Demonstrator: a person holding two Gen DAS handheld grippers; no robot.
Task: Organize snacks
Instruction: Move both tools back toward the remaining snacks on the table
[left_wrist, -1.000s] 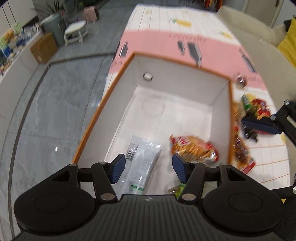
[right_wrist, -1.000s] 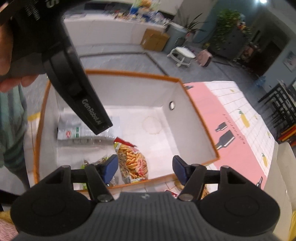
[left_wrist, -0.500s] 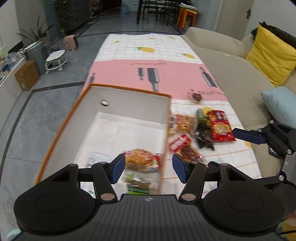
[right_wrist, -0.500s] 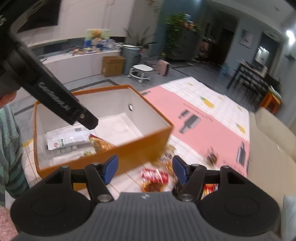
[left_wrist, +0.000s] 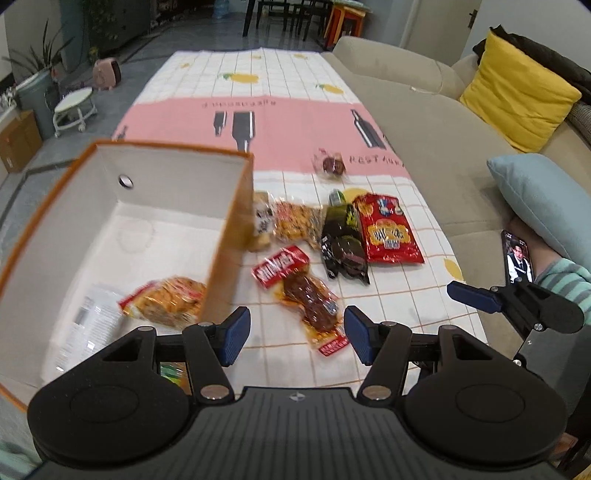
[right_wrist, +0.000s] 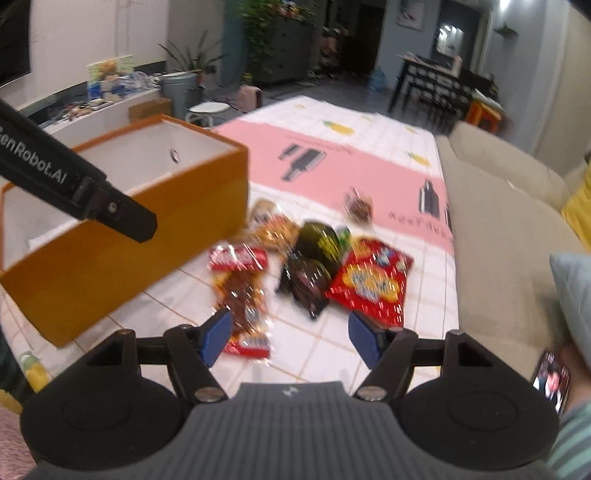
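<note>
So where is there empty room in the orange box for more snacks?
The far half of the orange cardboard box, under the wall with the round hole, is bare white floor. The near end is crowded: an orange crinkly snack bag and a white packet lie there.

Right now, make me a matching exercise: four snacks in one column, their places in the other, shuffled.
Snacks:
1. orange snack bag
2. red cracker bag
3. small round dark snack
4. white packet

Places:
A. on the pink stripe of the cloth
B. inside the box, against its near-right wall
C. rightmost in the pile on the cloth
D. inside the box, left of the orange bag

Pairs: 1-B, 2-C, 3-A, 4-D
</note>
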